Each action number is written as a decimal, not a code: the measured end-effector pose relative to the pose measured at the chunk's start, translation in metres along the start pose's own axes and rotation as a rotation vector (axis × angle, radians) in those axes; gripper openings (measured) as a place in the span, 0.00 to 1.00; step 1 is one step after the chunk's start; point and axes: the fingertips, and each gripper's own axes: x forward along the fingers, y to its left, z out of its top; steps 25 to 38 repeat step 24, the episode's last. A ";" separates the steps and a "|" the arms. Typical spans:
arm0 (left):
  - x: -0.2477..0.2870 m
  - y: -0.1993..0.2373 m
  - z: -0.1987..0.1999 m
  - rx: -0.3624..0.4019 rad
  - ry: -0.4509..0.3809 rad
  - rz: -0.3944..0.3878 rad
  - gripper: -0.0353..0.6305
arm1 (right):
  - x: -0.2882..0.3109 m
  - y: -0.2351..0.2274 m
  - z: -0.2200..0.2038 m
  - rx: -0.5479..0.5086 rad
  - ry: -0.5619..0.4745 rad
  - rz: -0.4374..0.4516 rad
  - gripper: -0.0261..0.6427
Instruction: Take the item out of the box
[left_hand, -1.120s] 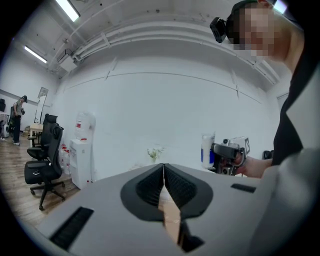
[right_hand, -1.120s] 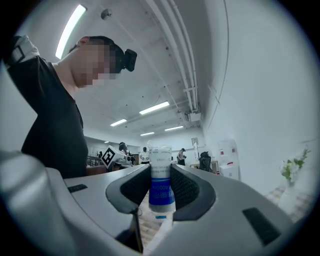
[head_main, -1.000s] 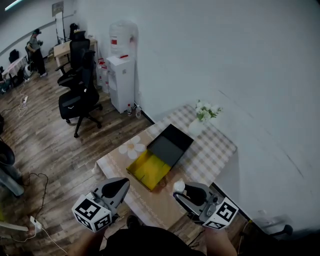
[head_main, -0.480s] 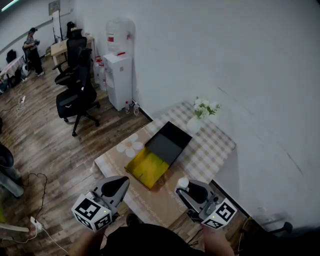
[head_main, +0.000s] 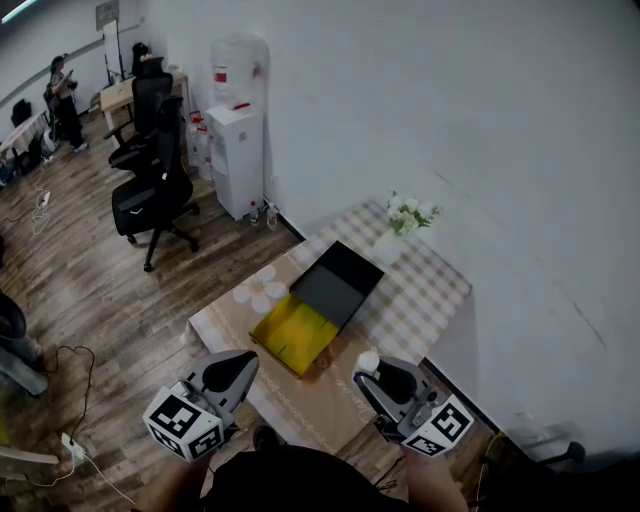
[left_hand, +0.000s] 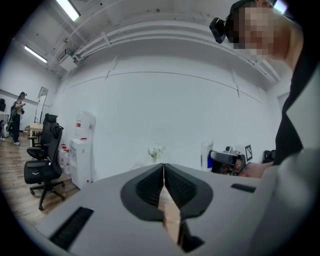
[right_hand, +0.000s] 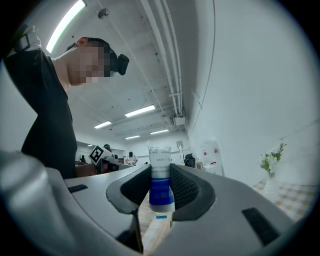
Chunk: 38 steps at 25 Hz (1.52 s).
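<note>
Nearest the person, the left gripper (head_main: 243, 362) hangs over the near left edge of the tabletop (head_main: 318, 405). In the left gripper view its jaws (left_hand: 163, 172) are pressed together along their whole length with nothing between them.

To the right, the right gripper (head_main: 370, 375) is over the near right part of the tabletop. The right gripper view shows its jaws (right_hand: 161, 187) clamped on a small bottle (right_hand: 160, 170), which is white with a blue band. The bottle stands upright between the ribbed pads, and its pale top rises above them. From the head view the bottle (head_main: 368, 361) shows as a white cap at the gripper's tip. It is outside the box (head_main: 298, 337), just beyond that box's near right corner.

The box lies open in the middle of the tabletop, its yellow half nearer and its dark half farther. A white flower-shaped mat (head_main: 262, 291) lies just left of it. A checked cloth (head_main: 425, 295) covers the far right part of the tabletop, and a vase of white flowers (head_main: 402, 228) stands at its far edge.

Farther left, a water dispenser (head_main: 240, 150) stands against the wall on the wooden floor. Black office chairs (head_main: 150, 190) are near it, and a person (head_main: 58, 95) stands at the far end of the room.
</note>
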 end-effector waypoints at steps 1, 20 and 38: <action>-0.001 0.000 0.000 -0.001 0.000 0.000 0.08 | 0.001 0.001 -0.001 -0.001 0.001 -0.001 0.23; -0.005 0.007 -0.005 -0.014 -0.004 -0.008 0.08 | 0.009 0.008 -0.005 0.012 0.010 0.010 0.23; -0.006 0.009 -0.003 -0.018 0.000 -0.003 0.08 | 0.013 0.010 -0.003 0.010 0.011 0.014 0.23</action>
